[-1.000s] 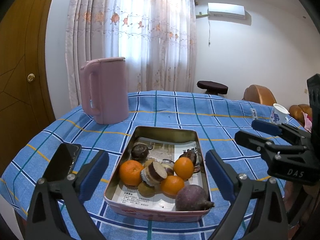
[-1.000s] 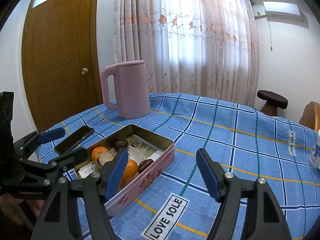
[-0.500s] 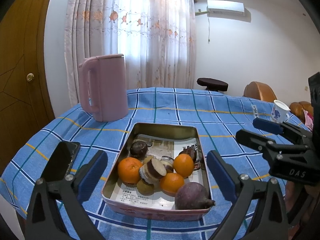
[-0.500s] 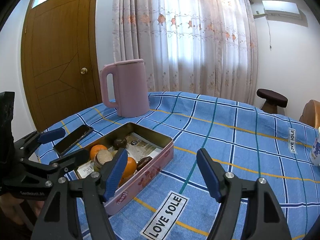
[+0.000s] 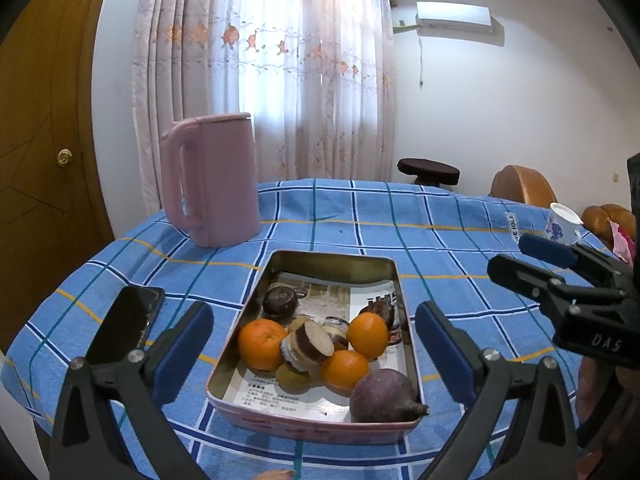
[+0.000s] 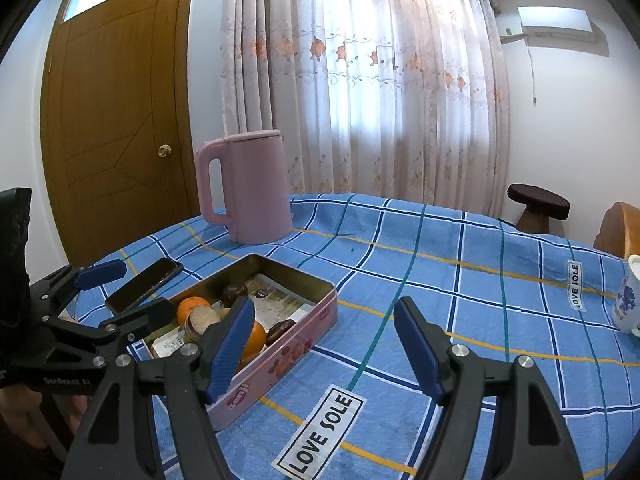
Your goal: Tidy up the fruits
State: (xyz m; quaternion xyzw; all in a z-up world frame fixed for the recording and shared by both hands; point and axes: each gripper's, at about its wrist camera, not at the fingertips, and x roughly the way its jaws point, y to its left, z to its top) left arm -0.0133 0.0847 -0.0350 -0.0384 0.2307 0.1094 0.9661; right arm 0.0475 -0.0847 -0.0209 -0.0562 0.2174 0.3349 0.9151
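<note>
While hidden elsewhere, beet shows leftward.

On the table, the tin holds the fruits, with the phone to its left, the kettle behind-left, and the cup far right.

A blue cotton tablecloth carries a check of white, navy, teal and yellow lines. On it stands a plain pale pink plastic kettle. The pink rectangular metal tin bears red flower prints; inside lie three bright orange tangerines and a dull purple round root. The sheer white curtain shows orange embroidered flowers.
</note>
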